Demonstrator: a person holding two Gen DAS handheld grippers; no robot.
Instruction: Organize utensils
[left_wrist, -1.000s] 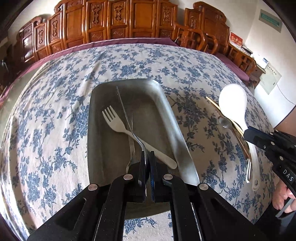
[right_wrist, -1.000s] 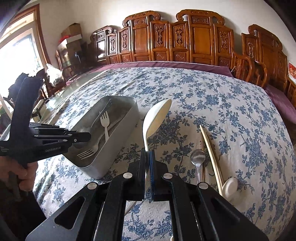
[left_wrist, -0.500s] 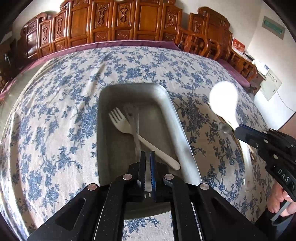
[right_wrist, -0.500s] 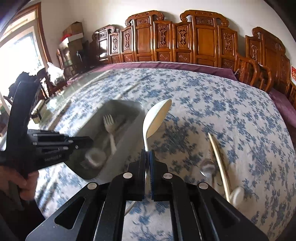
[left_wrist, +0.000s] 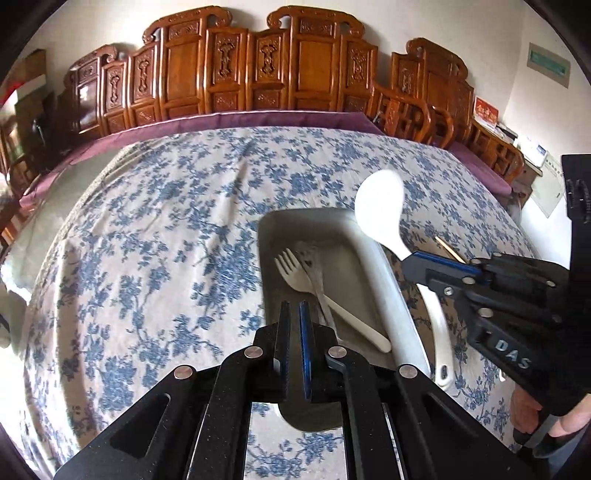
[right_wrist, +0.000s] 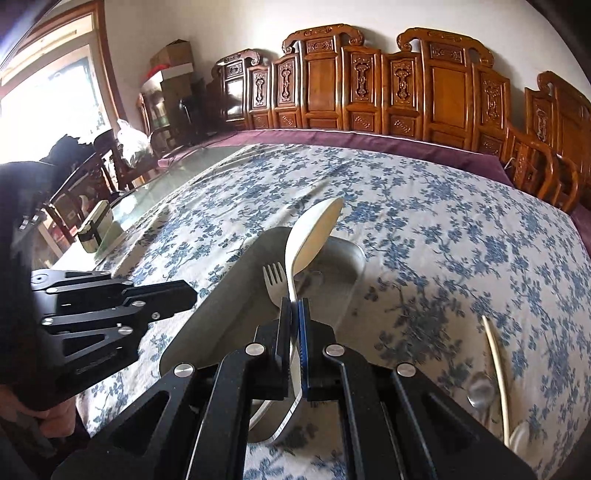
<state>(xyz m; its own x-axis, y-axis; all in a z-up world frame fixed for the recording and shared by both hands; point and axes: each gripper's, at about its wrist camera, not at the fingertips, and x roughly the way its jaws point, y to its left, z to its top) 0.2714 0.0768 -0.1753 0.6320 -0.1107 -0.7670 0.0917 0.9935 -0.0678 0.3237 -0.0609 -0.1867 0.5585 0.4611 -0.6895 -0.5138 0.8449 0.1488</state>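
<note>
While the right gripper (right_wrist: 294, 314) pinches the handle of a large white rice spoon (right_wrist: 312, 236) between its pressed-together fingers, the spoon's bowl stands up ahead of the tips, over the far part of a grey metal tray (right_wrist: 207, 317) that lies just in front of and below them. Inside that tray, ahead of the right gripper's tips and partly behind the spoon's neck, a white plastic fork (right_wrist: 273, 284) shows its tines. To the right of this gripper, well apart on the blue-flowered tablecloth (right_wrist: 443, 229), lie a pale chopstick (right_wrist: 498, 369) and a metal spoon (right_wrist: 479, 391), blurred. From the left wrist view, the left gripper (left_wrist: 294, 321) holds nothing; its fingers are slightly apart, with a narrow gap between them, above the tray's near end (left_wrist: 269, 258). Just ahead of and to the right of its tips the white fork (left_wrist: 321, 295) lies aslant on the tray floor with a metal fork (left_wrist: 314, 269) across it. Further right, the rice spoon (left_wrist: 380, 210) hangs over the tray's right rim, gripped by the right gripper (left_wrist: 410, 262).
</note>
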